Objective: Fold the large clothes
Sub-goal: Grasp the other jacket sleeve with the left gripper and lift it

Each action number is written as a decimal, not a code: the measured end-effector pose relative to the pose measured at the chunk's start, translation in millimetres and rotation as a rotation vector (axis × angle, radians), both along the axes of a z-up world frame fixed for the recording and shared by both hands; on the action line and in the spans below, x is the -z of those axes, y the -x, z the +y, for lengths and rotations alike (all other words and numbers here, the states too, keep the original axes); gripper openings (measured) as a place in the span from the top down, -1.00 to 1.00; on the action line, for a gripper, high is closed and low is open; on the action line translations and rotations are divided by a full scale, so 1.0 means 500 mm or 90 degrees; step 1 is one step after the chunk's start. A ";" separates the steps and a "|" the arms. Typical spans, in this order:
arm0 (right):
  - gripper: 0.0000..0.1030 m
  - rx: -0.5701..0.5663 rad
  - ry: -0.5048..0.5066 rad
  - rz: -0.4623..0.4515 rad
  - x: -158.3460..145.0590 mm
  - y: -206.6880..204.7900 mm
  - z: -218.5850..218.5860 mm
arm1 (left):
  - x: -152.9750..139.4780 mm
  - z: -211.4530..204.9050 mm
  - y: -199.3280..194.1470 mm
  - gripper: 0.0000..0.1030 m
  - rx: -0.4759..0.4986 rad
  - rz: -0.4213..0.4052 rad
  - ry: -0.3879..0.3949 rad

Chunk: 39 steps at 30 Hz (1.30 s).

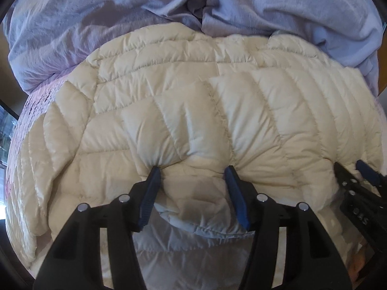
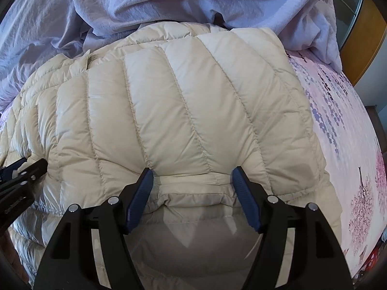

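Left wrist view, nearest first: the left gripper [image 1: 192,168] points steeply down on the near edge of a cream quilted down jacket [image 1: 193,111]. Its blue pads [image 1: 150,193] stand apart, with a bulge of padded fabric puffing up between them and the tips dimpling the shell. Whether the pads pinch that bulge or only rest beside it cannot be told from the pictures; treat the hold as unconfirmed. At the right edge of the same view the right gripper [image 1: 350,166] sits just beside it on the same edge.

Right wrist view: the right gripper [image 2: 193,170] also straddles a folded hem, jaws parted wide around the fabric.

Procedure for this step, as judged from the layout:
1. Keep both sets of tongs level with each other along the near edge.
2. Confirm that every layer lies between the pads before lifting; slick down fabric slips easily.
3. Carry the edge away over the body, keeping it taut between the two hands.

Farther out, the jacket lies spread on a floral bedsheet [image 2: 338,111]. Beyond it a rumpled lavender duvet [image 1: 96,24] touches the jacket's far edge and limits the landing space.
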State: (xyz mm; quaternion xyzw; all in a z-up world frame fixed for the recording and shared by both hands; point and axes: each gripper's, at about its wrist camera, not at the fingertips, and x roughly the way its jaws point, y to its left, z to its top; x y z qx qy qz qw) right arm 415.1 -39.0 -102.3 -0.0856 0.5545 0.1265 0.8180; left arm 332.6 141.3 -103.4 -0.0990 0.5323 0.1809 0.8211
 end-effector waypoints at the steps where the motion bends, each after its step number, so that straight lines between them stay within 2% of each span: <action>1: -0.45 -0.003 -0.002 0.005 -0.002 -0.002 -0.001 | -0.010 0.004 0.010 -0.08 -0.002 -0.009 0.007; 6: -0.50 0.025 -0.029 0.000 -0.033 0.002 -0.017 | -0.070 0.045 0.103 -0.09 -0.013 -0.064 0.019; 10: -0.50 0.010 -0.039 -0.023 -0.061 0.023 -0.001 | -0.102 0.111 0.205 -0.09 -0.072 -0.082 0.006; 12: -0.50 -0.022 -0.030 -0.044 -0.077 0.040 0.026 | -0.107 0.155 0.251 -0.09 -0.108 -0.082 -0.003; 16: -0.53 -0.084 -0.025 -0.062 -0.095 0.077 0.079 | -0.100 0.252 0.362 -0.09 -0.203 -0.064 -0.031; 23: -0.54 -0.161 -0.026 -0.058 -0.094 0.142 0.132 | -0.067 0.420 0.568 -0.09 -0.401 -0.021 -0.023; 28: -0.54 -0.191 -0.023 -0.062 -0.096 0.171 0.147 | -0.043 0.496 0.681 -0.09 -0.505 0.005 -0.012; 32: -0.54 -0.195 -0.027 -0.057 -0.096 0.180 0.149 | -0.029 0.515 0.748 -0.09 -0.554 0.016 0.002; 37: -0.54 -0.195 -0.028 -0.052 -0.095 0.186 0.150 | -0.004 0.520 0.790 -0.08 -0.595 0.002 0.056; 39: -0.54 -0.196 -0.027 -0.052 -0.095 0.188 0.151 | -0.006 0.512 0.789 0.04 -0.594 -0.002 0.050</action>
